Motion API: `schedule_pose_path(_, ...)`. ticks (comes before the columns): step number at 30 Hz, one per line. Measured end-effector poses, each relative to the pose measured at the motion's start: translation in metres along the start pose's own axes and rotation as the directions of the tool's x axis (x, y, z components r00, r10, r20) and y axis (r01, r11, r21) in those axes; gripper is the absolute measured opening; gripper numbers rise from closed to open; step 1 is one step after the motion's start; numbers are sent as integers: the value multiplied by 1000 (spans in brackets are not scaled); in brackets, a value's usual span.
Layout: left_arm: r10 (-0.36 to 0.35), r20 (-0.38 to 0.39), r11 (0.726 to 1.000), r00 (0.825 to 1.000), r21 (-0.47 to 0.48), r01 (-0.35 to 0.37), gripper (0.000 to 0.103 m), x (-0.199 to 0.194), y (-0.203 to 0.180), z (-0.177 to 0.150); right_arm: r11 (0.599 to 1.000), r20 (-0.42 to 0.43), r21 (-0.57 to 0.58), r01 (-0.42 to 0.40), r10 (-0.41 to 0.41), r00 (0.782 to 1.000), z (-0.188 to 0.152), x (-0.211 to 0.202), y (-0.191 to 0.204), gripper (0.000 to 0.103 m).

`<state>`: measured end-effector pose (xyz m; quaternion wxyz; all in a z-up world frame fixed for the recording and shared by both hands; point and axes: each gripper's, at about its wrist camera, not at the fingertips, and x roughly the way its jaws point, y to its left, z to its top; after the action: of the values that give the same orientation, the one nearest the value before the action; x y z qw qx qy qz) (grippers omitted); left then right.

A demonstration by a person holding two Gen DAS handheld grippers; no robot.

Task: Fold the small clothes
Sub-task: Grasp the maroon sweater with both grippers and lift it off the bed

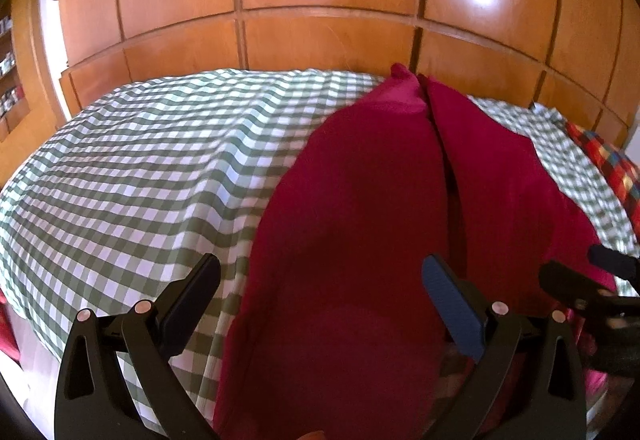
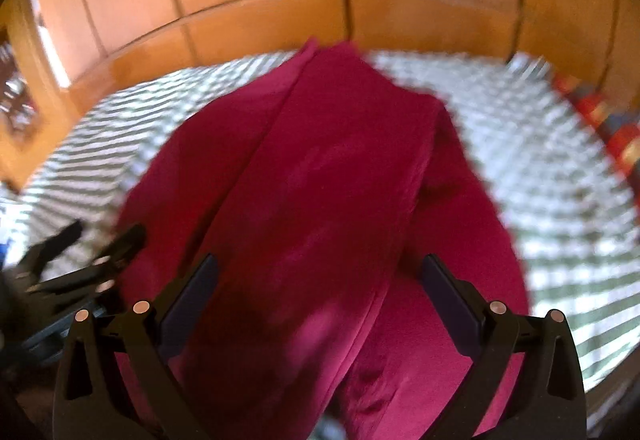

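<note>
A crimson garment (image 1: 360, 208) (image 2: 320, 192) lies lengthwise on a green-and-white checked cloth (image 1: 132, 168) (image 2: 540, 168), folded along its length with a seam down the middle. My left gripper (image 1: 320, 280) hovers open over the garment's near left edge; its fingers stand wide apart with only flat fabric beneath. My right gripper (image 2: 320, 280) is also open, above the garment's near end, with nothing pinched. The right gripper shows at the right edge of the left wrist view (image 1: 592, 272), and the left gripper at the left edge of the right wrist view (image 2: 104, 240). The right wrist view is blurred.
Glossy wooden panelling (image 1: 320, 0) (image 2: 280, 0) rises right behind the checked surface. A multicoloured plaid fabric (image 1: 612, 164) (image 2: 600, 120) lies at the far right edge. Shelving (image 1: 8, 80) is visible at far left.
</note>
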<state>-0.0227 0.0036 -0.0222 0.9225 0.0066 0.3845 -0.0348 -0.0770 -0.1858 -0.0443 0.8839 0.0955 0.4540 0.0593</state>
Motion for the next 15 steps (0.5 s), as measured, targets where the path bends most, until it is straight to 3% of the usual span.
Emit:
schedule_pose_path(1, -8, -5, 1000, 1000, 11, 8, 101, 0, 0, -3, 1000, -20, 5, -31, 31, 999, -4, -2, -4, 84)
schedule_pose_path(6, -97, -41, 992, 994, 78, 100, 100, -2, 2, -26, 979, -132, 40, -201, 205, 970, -27, -16, -23, 74)
schedule_pose_path(9, -118, -62, 986, 991, 110, 124, 100, -4, 3, -37, 973, -162, 29, -229, 231, 959, -33, -16, -18, 69)
schedule_pose_path(15, -114, -75, 981, 991, 146, 124, 98, -6, 3, -48, 978, -141, -24, -208, 203, 969, -29, -15, 1, 67)
